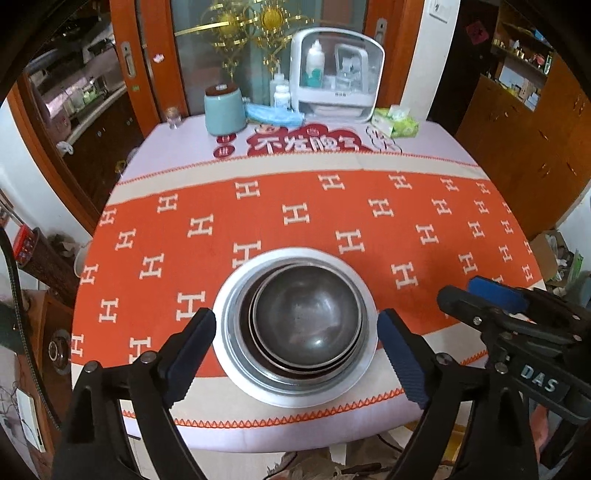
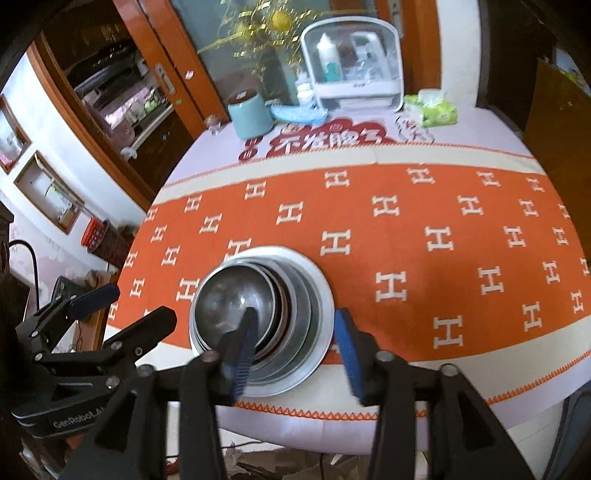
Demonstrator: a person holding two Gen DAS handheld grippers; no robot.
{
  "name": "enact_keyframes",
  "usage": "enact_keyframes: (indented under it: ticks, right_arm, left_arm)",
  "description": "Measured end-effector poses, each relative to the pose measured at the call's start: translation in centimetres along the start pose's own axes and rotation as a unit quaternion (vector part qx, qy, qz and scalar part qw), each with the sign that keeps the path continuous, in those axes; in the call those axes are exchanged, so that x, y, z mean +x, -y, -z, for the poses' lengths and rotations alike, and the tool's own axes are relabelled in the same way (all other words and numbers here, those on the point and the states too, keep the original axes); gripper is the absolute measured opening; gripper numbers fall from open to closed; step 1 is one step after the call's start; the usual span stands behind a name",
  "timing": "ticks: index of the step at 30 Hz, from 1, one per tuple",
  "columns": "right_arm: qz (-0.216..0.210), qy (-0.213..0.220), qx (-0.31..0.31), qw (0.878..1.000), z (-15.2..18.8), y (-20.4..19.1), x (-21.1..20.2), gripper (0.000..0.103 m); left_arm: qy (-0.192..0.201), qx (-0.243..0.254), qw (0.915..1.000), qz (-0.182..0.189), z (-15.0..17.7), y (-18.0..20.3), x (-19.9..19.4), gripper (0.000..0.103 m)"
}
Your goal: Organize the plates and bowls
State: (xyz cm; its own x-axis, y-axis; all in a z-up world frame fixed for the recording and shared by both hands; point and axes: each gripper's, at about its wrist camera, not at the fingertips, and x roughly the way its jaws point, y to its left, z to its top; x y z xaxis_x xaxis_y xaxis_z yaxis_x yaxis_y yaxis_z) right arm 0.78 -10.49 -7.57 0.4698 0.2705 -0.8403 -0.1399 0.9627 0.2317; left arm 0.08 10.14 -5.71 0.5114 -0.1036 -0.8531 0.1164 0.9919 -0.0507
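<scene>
You get bright, even daylight on the orange cloth [image 1: 369, 229], with soft, weak shadows. The metal bowls [image 1: 306, 314] show dull glare. Both fisheye views bend hard at the edges and go black in the corners. The right wrist view is slightly motion-blurred, noticeably at the gold ornament [image 2: 266, 22].

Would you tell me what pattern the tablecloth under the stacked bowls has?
Orange tablecloth with white H shapes, cream borders; clearest in the left wrist view.
</scene>
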Motion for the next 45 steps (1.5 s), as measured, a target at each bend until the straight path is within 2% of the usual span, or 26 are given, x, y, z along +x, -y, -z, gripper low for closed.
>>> enact_keyframes:
  ticks: [1,6,14,45]
  right_arm:
    - [0.002,0.009,0.002,1.0,0.1,0.1,-0.6,0.057]
    - [0.014,0.045,0.004,0.999,0.3,0.1,-2.8,0.057]
    - [0.036,0.069,-0.008,0.997,0.6,0.0,-4.3,0.057]
    - [0.041,0.07,-0.013,0.997,0.8,-0.1,-4.7,0.057]
  left_arm:
    - [0.005,-0.001,1.0,-0.002,0.0,0.2,-0.4,0.088]
    - [0.024,-0.009,0.9996,-0.01,0.0,0.7,-1.9,0.089]
    - [0.044,-0.009,0.9986,-0.028,0.4,1.5,-3.2,0.089]
    - [0.055,-0.019,0.9977,-0.035,0.5,1.6,-4.2,0.089]
